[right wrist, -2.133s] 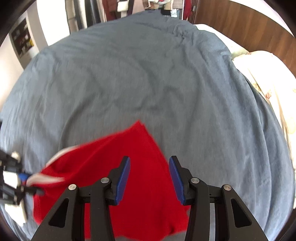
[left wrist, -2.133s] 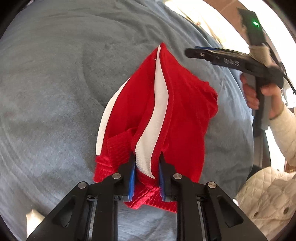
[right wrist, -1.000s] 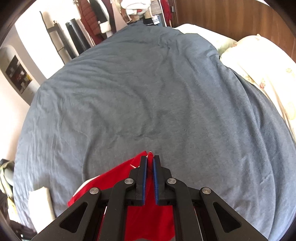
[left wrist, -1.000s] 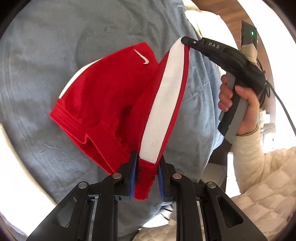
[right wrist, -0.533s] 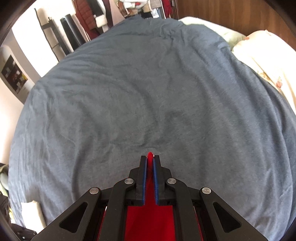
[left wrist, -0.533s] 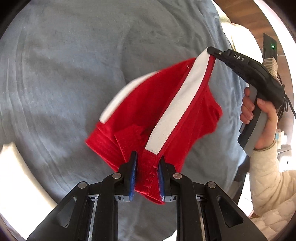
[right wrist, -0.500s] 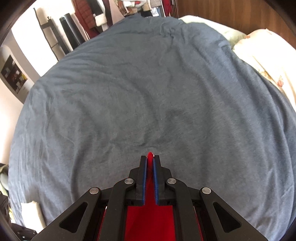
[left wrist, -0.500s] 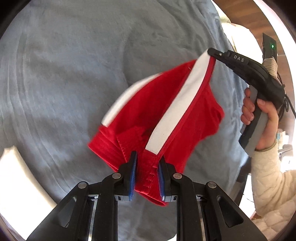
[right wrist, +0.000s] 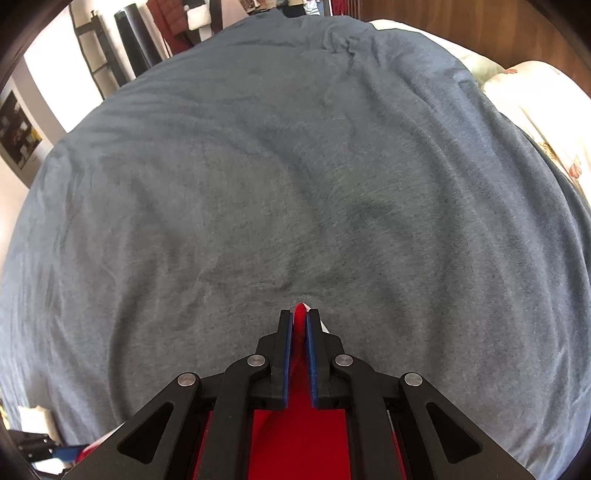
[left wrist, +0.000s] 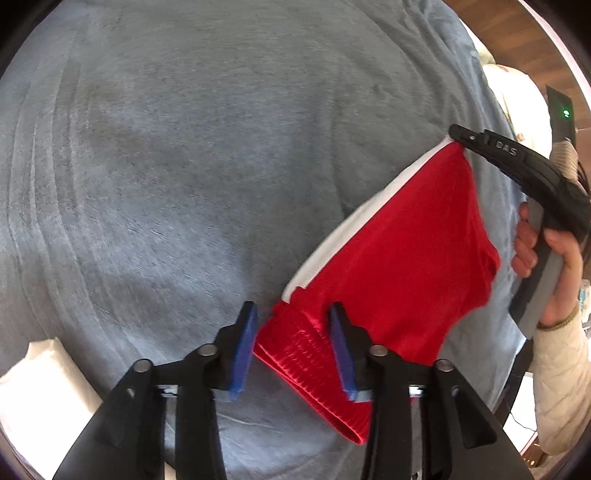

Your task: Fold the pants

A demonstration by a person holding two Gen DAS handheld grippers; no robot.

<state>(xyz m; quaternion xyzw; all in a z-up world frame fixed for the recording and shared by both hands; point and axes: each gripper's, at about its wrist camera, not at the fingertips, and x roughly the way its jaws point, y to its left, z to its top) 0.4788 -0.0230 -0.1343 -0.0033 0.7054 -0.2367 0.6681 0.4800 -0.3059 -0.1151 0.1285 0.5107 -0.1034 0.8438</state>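
Note:
Red pants point(left wrist: 399, 258) with a white side stripe stretch over the grey-blue bed cover point(left wrist: 184, 166). My left gripper point(left wrist: 291, 308) is opening: its blue pads stand apart on either side of the ribbed waistband point(left wrist: 295, 350) without pressing it. A hand holds my right gripper point(left wrist: 458, 132) at the far right, its tip pinching the pants' far corner. In the right wrist view the right gripper point(right wrist: 299, 315) has a red fold point(right wrist: 300, 308) between its pads; its jaws are starting to open, and the cloth still sits between them.
The bed cover point(right wrist: 295, 166) spreads wide ahead. A white sheet point(left wrist: 40, 373) shows at the lower left, a cream pillow point(right wrist: 543, 110) and wooden headboard point(right wrist: 461, 22) at the right. Clothes hang on a rack point(right wrist: 173, 26) beyond the bed. A quilted cream sleeve point(left wrist: 561, 387) follows the hand.
Both grippers have sunk toward the bed with the pants. The left jaws have parted and let go of the waistband. The right pads show a slightly wider gap.

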